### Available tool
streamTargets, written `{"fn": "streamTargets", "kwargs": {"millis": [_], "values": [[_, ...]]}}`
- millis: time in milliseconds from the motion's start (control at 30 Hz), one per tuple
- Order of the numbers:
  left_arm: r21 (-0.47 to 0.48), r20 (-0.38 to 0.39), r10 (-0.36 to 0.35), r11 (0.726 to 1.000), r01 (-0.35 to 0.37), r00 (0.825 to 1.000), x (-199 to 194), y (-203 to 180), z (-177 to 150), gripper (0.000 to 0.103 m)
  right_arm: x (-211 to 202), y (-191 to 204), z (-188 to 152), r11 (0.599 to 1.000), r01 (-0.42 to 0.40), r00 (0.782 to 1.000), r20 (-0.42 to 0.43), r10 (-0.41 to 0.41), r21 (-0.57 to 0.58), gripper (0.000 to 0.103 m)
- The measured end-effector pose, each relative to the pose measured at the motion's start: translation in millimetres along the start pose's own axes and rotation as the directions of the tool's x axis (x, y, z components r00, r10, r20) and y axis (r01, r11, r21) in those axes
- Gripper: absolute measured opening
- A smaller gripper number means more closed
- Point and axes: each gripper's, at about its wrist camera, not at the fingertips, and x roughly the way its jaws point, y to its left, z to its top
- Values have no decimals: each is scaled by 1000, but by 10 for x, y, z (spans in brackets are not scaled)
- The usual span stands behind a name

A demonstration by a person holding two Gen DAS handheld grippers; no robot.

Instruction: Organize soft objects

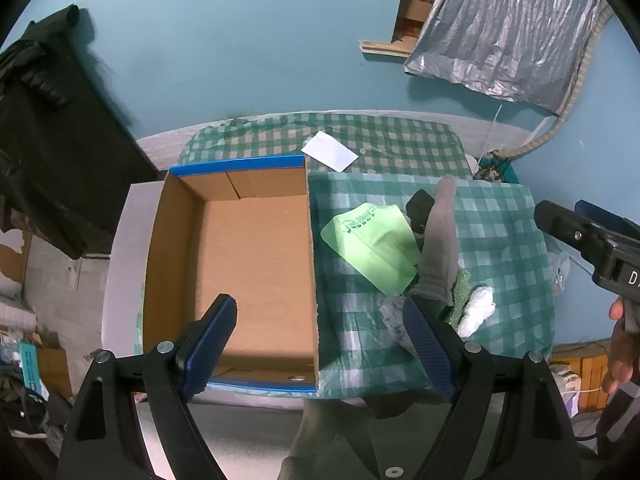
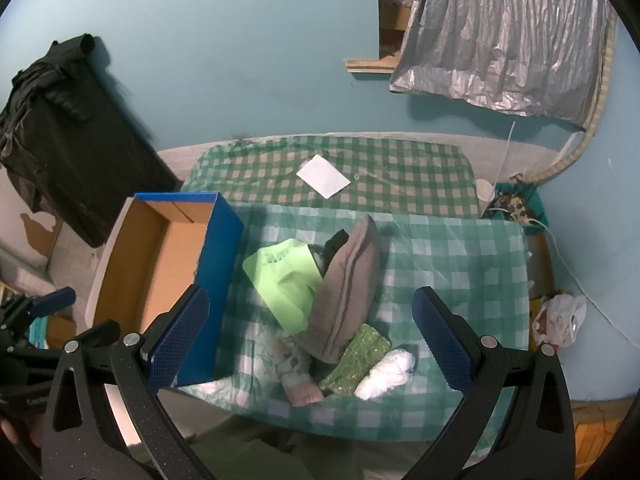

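An empty blue cardboard box [image 1: 256, 264] [image 2: 156, 264] stands on the left of the checked table. To its right lies a pile of soft things: a light green cloth [image 1: 372, 244] [image 2: 284, 280], a grey sock [image 1: 440, 248] [image 2: 344, 300], a black item [image 1: 420, 206] [image 2: 334, 248], a green sparkly piece [image 2: 360, 360], a white bundle [image 1: 476, 308] [image 2: 386, 372] and a patterned pale sock [image 2: 294, 368]. My left gripper [image 1: 320, 344] is open above the box's near right edge. My right gripper [image 2: 308, 344] is open above the pile, empty.
A white card [image 1: 330, 151] [image 2: 323, 176] lies on the far part of the green checked tablecloth [image 1: 500, 248] [image 2: 460, 264]. A black-draped object [image 1: 52, 128] stands at the left. A silver sheet [image 2: 504, 40] hangs on the blue wall.
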Motion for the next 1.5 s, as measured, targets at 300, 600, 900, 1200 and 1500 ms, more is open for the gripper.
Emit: {"fn": "streamTargets", "kwargs": {"millis": [300, 600, 900, 1200, 1500], "values": [[14, -12, 0, 1000, 0, 1000, 26, -103, -4, 86, -5, -141, 34, 1000, -4, 1000, -13, 4, 16, 101], [-2, -57, 7, 1000, -7, 998, 202, -190, -52, 86, 9, -359, 30, 999, -2, 999, -44, 4, 51, 101], [-28, -128, -16, 1000, 13, 992, 513, -310, -97, 86, 249, -771, -103, 992, 29, 992, -127, -13, 121, 101], [-22, -176, -22, 1000, 19, 984, 808, -480, -122, 86, 528, -1105, -408, 982, 63, 976, -218, -23, 178, 100], [16, -232, -21, 1000, 26, 973, 1141, -695, -210, 86, 829, -1289, -686, 974, 81, 965, -260, -24, 210, 100]]}}
